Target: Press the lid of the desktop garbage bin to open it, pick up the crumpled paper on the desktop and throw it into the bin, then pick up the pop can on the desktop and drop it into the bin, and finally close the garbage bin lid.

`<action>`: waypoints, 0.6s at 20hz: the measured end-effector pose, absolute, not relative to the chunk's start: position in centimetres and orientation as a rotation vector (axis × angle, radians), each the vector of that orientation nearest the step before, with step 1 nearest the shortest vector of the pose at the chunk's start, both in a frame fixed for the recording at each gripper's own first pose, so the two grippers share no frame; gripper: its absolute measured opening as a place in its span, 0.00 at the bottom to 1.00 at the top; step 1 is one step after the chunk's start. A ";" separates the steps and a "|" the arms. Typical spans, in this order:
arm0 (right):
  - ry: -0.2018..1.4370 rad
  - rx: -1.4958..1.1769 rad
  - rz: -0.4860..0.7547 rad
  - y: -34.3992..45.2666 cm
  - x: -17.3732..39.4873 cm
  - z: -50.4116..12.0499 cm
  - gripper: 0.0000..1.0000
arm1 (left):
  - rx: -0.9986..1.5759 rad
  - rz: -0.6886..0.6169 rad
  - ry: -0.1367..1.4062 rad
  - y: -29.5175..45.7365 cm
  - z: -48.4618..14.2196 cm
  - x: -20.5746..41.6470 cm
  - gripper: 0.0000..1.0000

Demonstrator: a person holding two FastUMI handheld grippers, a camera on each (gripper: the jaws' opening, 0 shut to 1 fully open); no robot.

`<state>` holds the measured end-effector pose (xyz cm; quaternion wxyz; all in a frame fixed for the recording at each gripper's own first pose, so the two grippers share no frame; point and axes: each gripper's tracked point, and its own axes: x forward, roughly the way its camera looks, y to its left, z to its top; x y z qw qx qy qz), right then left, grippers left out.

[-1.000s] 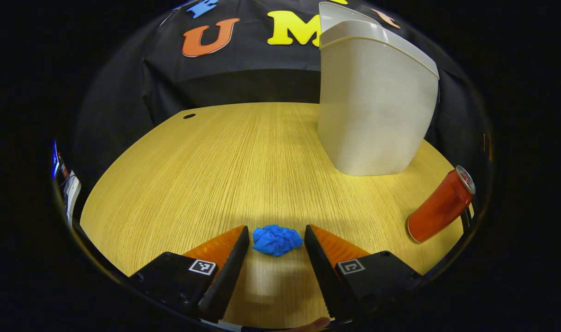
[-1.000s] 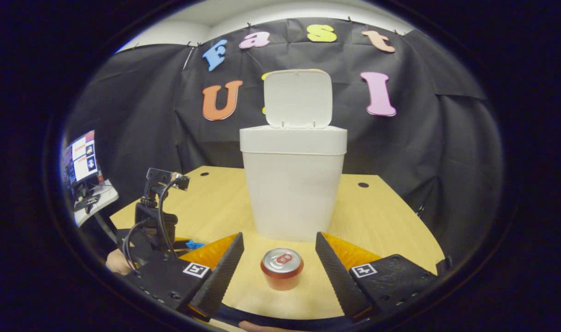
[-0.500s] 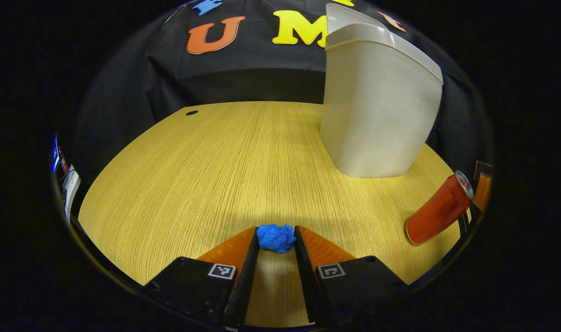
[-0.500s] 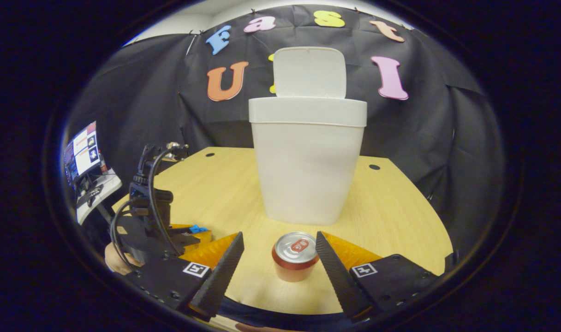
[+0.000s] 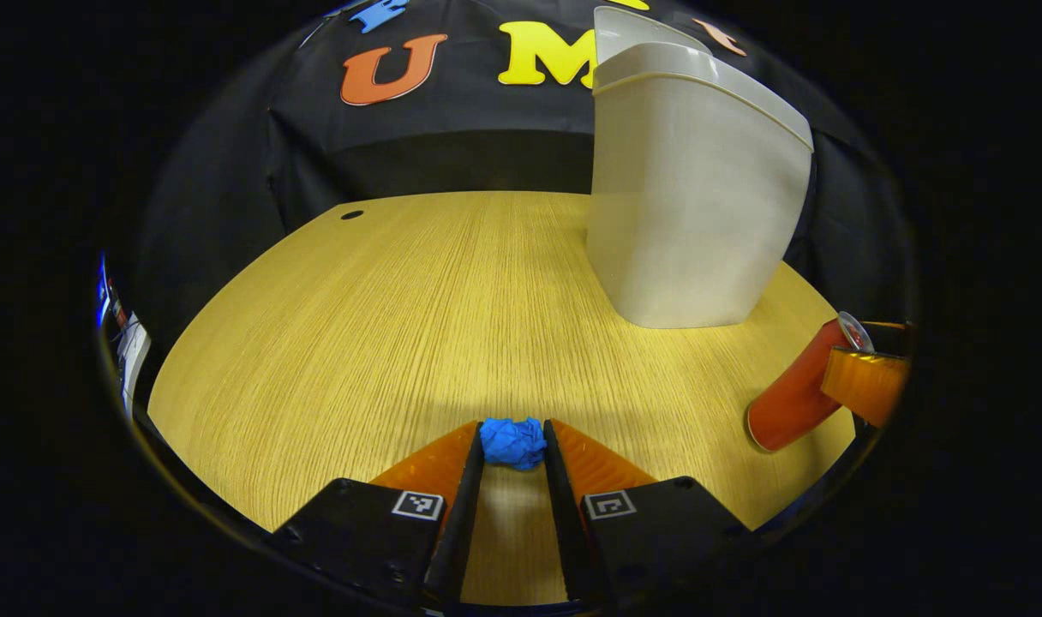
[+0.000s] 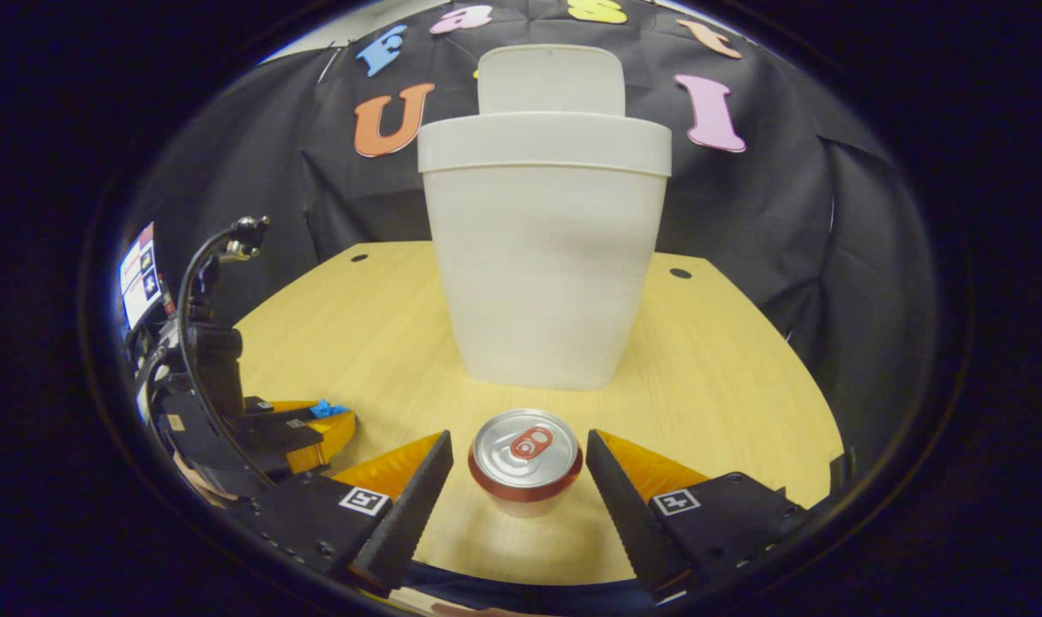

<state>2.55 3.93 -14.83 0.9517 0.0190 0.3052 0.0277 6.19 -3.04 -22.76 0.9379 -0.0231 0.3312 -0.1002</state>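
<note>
The blue crumpled paper (image 5: pixel 512 441) lies on the wooden desktop (image 5: pixel 401 300), and my left gripper (image 5: pixel 513 430) is shut on it, both fingers pressing its sides. The white bin (image 5: pixel 692 188) stands behind and to the right. In the right gripper view the bin (image 6: pixel 542 248) has its lid (image 6: pixel 551 80) standing up. The red pop can (image 6: pixel 525 450) stands upright in front of it, between the fingers of my right gripper (image 6: pixel 518 439), which is open with gaps on both sides. The left gripper (image 6: pixel 328 422) with the paper (image 6: pixel 326 410) shows at the left there. The can (image 5: pixel 791 394) also appears at the right edge of the left gripper view.
Small round holes (image 6: pixel 680 273) sit in the desktop near its back edge. A screen (image 6: pixel 140 274) stands off the table at the far left. Black cloth walls surround the booth. Bare wood stretches left of the bin.
My left gripper's fingers have closed from wide apart onto the blue paper. My right gripper has moved forward and lower, bringing the can between its open fingers.
</note>
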 end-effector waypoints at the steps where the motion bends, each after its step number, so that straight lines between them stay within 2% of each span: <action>1: 0.637 0.039 0.057 4.0 2.7 -15.3 0.95 | -0.044 -0.204 0.671 -3.1 -22.7 6.3 0.46; 10: 0.735 0.060 0.026 4.2 3.1 -18.5 0.95 | -0.036 -0.214 0.656 -3.1 -22.6 6.3 0.46; 12: 0.747 0.080 -0.001 3.9 3.3 -18.8 0.92 | -0.033 -0.209 0.644 -3.0 -22.5 6.4 0.46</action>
